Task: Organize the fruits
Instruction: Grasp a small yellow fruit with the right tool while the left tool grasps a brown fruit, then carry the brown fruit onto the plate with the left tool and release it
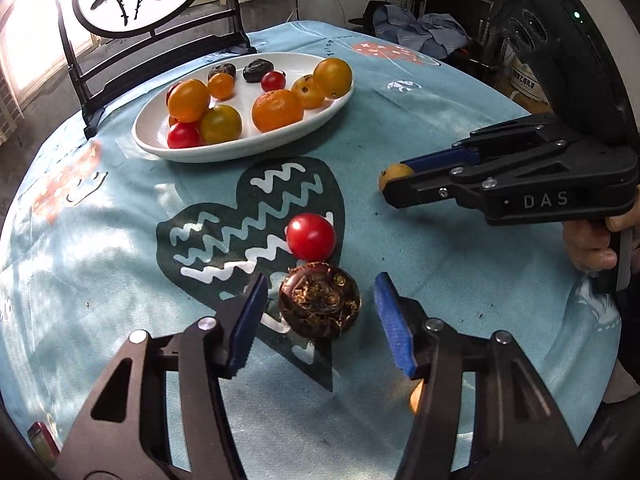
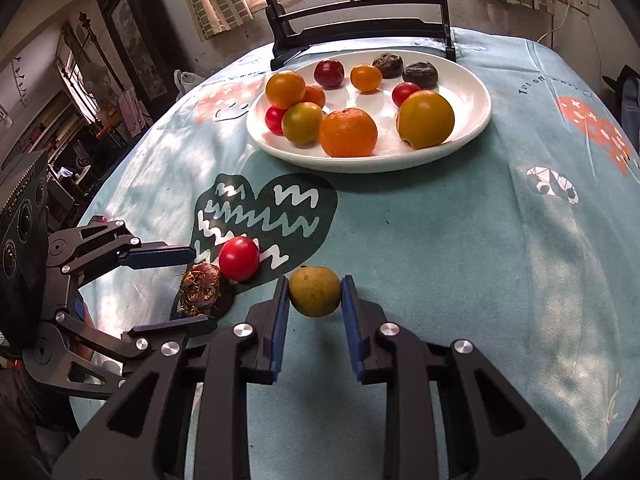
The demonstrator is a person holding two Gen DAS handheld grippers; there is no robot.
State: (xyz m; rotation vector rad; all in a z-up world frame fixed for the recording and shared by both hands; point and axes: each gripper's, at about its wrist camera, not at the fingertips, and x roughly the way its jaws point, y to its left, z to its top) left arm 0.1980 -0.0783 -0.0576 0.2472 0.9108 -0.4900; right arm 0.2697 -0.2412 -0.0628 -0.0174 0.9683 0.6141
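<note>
Blue tablecloth (image 2: pixel 440 260): two grippers, left gripper (image 1: pixel 320 300) spread, right gripper (image 2: pixel 315 292) pinching one yellow fruit (image 2: pixel 315 291).

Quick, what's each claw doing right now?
Left gripper: open around the brown fruit, not squeezing it.
Right gripper: shut on the yellow fruit.

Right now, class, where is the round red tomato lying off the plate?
The round red tomato lies on the tablecloth's dark heart print, touching the brown, coppery fruit.
</note>
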